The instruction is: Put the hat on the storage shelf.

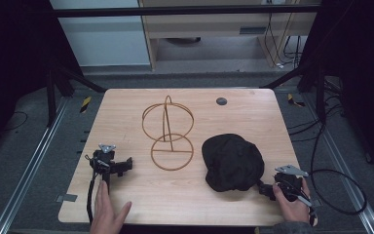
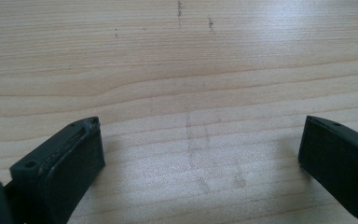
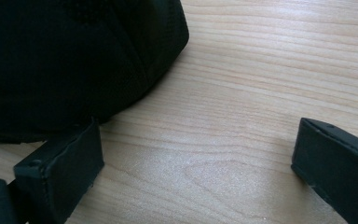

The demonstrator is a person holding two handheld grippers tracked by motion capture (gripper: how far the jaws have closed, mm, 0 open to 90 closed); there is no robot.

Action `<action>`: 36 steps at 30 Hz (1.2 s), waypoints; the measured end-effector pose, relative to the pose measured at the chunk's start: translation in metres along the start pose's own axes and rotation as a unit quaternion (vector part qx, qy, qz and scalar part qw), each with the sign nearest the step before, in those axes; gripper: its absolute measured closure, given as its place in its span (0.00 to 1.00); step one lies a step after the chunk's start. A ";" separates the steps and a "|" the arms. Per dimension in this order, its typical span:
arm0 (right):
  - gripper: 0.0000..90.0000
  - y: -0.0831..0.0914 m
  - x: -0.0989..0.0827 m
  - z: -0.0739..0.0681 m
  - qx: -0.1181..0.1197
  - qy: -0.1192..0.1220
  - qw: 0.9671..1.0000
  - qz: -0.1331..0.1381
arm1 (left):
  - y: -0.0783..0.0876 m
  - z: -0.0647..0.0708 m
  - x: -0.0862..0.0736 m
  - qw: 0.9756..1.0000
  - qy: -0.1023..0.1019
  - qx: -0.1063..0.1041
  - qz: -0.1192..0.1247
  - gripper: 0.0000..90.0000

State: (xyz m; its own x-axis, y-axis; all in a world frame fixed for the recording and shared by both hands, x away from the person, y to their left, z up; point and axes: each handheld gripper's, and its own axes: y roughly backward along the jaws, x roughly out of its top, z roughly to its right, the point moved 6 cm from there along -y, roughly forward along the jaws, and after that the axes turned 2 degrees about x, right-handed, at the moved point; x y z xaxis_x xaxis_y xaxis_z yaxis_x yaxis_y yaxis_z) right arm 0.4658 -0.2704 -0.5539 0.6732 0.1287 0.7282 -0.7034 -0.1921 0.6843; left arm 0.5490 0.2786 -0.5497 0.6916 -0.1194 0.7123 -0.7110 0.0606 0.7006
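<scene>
We have bare table (image 1: 126,204) along the near edge and between our two grippers. The black hat (image 1: 233,162) blocks the right side, just beside our right gripper (image 1: 267,189). The wire stand (image 1: 169,132) stands in the middle; far corners are free.

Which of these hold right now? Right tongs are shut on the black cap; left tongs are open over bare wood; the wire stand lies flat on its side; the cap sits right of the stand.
1. Right tongs are shut on the black cap: false, they are open beside its edge.
2. Left tongs are open over bare table: true.
3. The wire stand lies flat on its side: false, it stands upright.
4. The cap sits right of the stand: true.
</scene>
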 end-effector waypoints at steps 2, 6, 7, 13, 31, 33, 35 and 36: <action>0.08 0.002 0.001 0.000 0.001 -0.001 1.000 -0.005 | 0.000 0.001 0.000 1.000 0.004 0.003 0.000 0.00; 0.08 0.015 0.006 -0.005 0.006 0.017 1.000 -0.001 | 0.000 0.001 0.000 1.000 0.009 0.008 0.000 0.00; 0.09 0.021 0.008 -0.005 0.001 0.019 1.000 0.003 | 0.000 0.001 0.000 1.000 0.009 0.008 -0.001 0.00; 0.10 0.054 0.017 -0.006 0.002 0.012 0.999 0.030 | 0.002 0.000 -0.002 1.000 -0.002 -0.001 0.000 0.00; 0.08 0.082 0.087 -0.076 0.077 0.067 0.995 0.012 | 0.002 0.001 -0.002 1.000 0.000 0.000 0.000 0.00; 0.08 0.075 0.088 -0.085 0.083 0.069 0.994 0.001 | 0.002 0.001 -0.002 1.000 0.000 0.000 0.000 0.00; 0.08 0.069 0.090 -0.092 0.086 0.074 0.994 -0.004 | 0.002 0.002 -0.002 1.000 0.000 0.000 0.000 0.00; 0.08 0.067 0.091 -0.094 0.085 0.072 0.994 -0.004 | 0.002 0.002 -0.002 1.000 0.000 0.000 0.000 0.00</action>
State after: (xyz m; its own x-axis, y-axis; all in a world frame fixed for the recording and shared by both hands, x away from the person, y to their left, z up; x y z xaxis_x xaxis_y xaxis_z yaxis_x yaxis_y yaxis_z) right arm 0.4588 -0.1802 -0.4385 0.6308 0.2673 0.7284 -0.6404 -0.3508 0.6833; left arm 0.5459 0.2773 -0.5498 0.6919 -0.1194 0.7120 -0.7107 0.0612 0.7008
